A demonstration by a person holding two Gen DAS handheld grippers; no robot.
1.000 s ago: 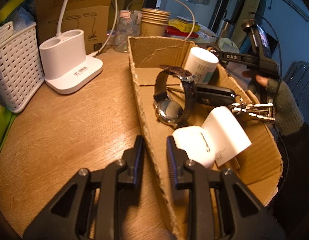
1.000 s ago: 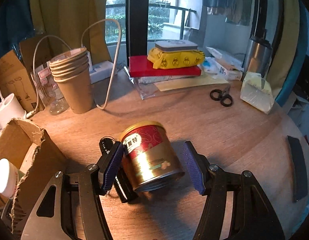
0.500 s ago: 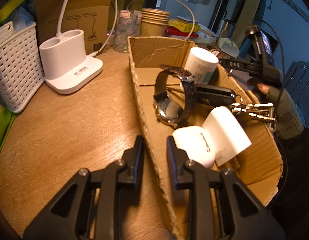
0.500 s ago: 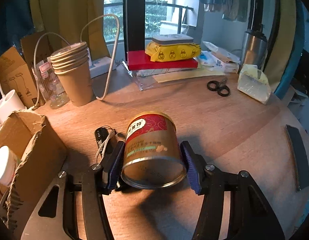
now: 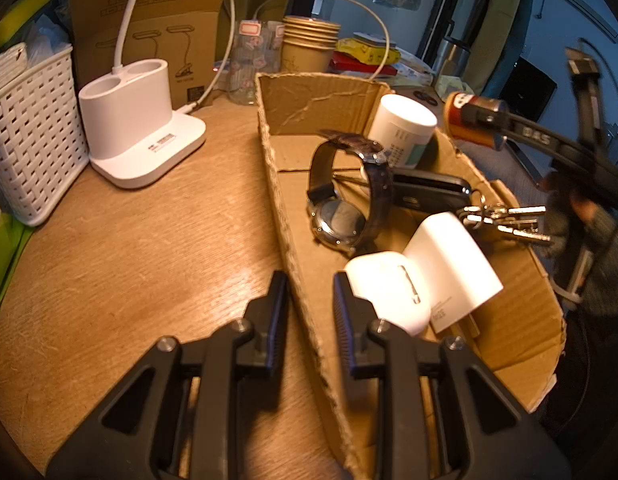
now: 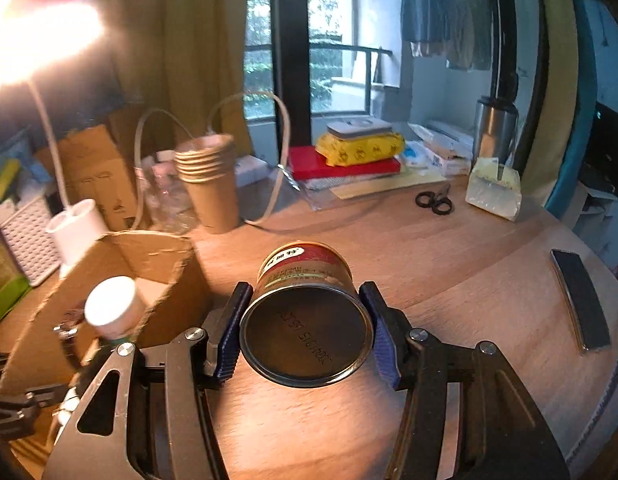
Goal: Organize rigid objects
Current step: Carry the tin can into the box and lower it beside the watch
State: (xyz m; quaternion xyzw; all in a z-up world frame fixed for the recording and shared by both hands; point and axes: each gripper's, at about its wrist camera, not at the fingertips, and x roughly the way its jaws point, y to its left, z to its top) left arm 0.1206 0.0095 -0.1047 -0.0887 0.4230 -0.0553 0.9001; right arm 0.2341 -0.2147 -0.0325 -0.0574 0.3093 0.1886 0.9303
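Wood surface [image 5: 141, 248] carries cardboard box [image 5: 317, 100]. Left wrist view only: box contents — watch [image 5: 345, 200], keys [image 5: 505, 220], white charger [image 5: 449, 264]. Left gripper [image 5: 309, 312] fingers together, clamped on box wall. Right wrist view: right gripper [image 6: 305, 332] fingers clamped on red-gold tin [image 6: 305, 312], lifted clear of surface, beside box; scissors [image 6: 435, 200] visible here alone.

Red-and-gold tin can [image 6: 305, 320] tilted, base toward camera, lifted off the wooden table beside the cardboard box [image 6: 157, 256]
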